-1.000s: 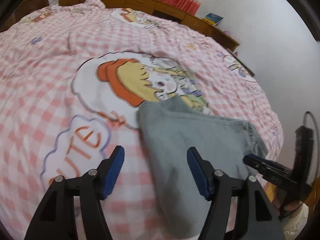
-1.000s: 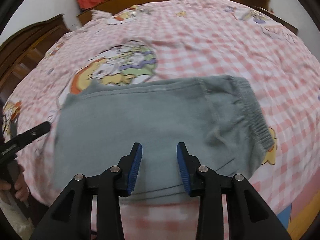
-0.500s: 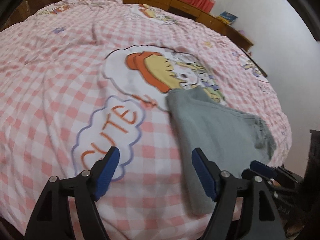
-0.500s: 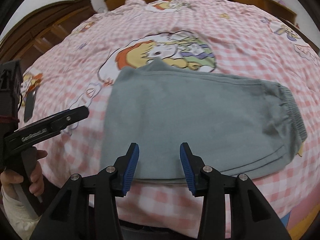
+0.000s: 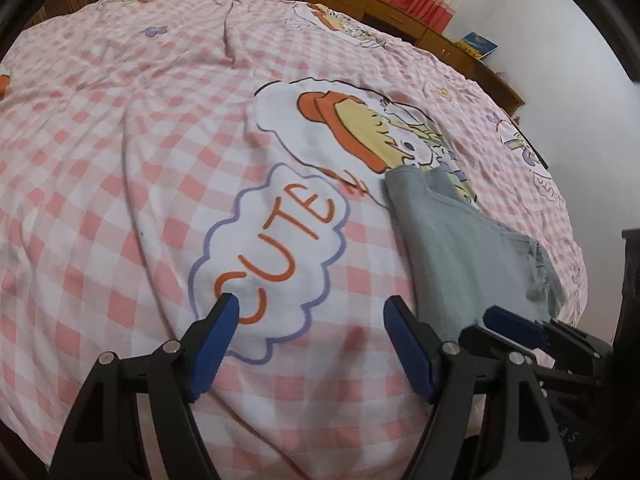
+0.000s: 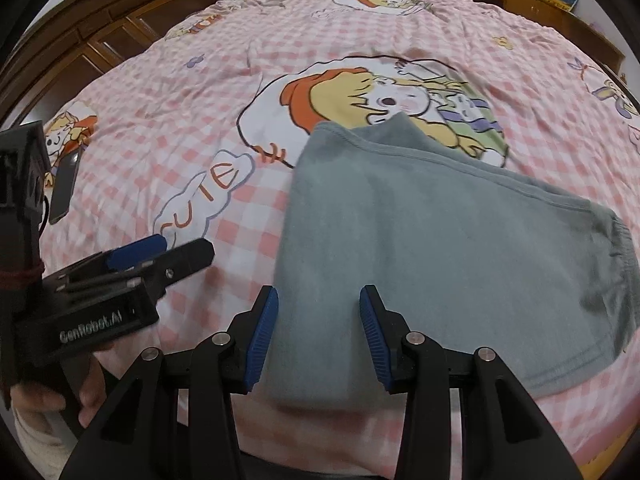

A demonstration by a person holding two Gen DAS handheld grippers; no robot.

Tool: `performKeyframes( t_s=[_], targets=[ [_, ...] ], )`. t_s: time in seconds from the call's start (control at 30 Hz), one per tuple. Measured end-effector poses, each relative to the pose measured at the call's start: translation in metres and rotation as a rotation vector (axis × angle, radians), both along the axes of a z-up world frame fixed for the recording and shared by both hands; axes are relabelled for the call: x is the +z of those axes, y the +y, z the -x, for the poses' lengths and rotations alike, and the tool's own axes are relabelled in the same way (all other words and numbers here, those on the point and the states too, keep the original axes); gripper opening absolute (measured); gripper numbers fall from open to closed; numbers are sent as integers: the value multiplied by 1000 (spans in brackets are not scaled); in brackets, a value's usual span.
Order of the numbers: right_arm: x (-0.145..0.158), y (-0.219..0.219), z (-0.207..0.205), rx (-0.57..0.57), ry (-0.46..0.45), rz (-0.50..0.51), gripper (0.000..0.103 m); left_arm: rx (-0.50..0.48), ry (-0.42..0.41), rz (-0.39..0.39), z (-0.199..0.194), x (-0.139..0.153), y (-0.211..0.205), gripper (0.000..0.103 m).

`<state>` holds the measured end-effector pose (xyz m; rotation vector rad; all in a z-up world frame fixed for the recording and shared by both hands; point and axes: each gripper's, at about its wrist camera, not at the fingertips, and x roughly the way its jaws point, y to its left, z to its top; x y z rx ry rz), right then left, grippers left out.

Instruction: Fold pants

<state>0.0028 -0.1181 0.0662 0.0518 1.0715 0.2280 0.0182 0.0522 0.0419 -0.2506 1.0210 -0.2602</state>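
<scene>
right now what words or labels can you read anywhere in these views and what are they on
"CUTE" in orange letters, in a cloud-shaped bubble printed on the pink checked bedsheet.
"GenRobot.AI" in pale letters on the black body of the left gripper, seen from the right wrist view.
The blue book on the wooden ledge by the wall has a cover too small to read.
The phone lying on the sheet shows no readable text.

The bed (image 5: 120, 160) lay open and flat left of the folded pants (image 6: 440, 248). A phone (image 6: 64, 184) rested near its left edge, and wooden cabinets (image 6: 100, 40) bounded that side.
</scene>
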Motion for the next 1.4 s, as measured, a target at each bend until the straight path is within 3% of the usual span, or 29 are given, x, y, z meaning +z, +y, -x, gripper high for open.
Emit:
performKeyframes(
  t_s=[0.37, 0.6, 0.93, 1.0, 1.03, 1.17, 1.4],
  targets=[
    [-16, 3, -10, -34, 54, -43, 44, 1, -10, -1, 4, -4, 7, 78],
    [-8, 19, -12, -6, 52, 15, 44, 17, -6, -1, 5, -4, 13, 78],
    [-31, 22, -21, -1, 59, 35, 45, 38, -5, 22, 6, -4, 22, 78],
    [-35, 19, -20, -9, 42, 22, 40, 37, -3, 17, 6, -4, 23, 78],
    [-36, 18, -19, -18, 33, 35, 30, 38, -4, 16, 6, -3, 23, 78],
    [-34, 12, -18, -26, 24, 20, 21, 48, -19, 21, 9, 2, 24, 78],
    [1, -10, -11, 12, -11, -104, 14, 37, -14, -18, 13, 6, 15, 78]
  ],
)
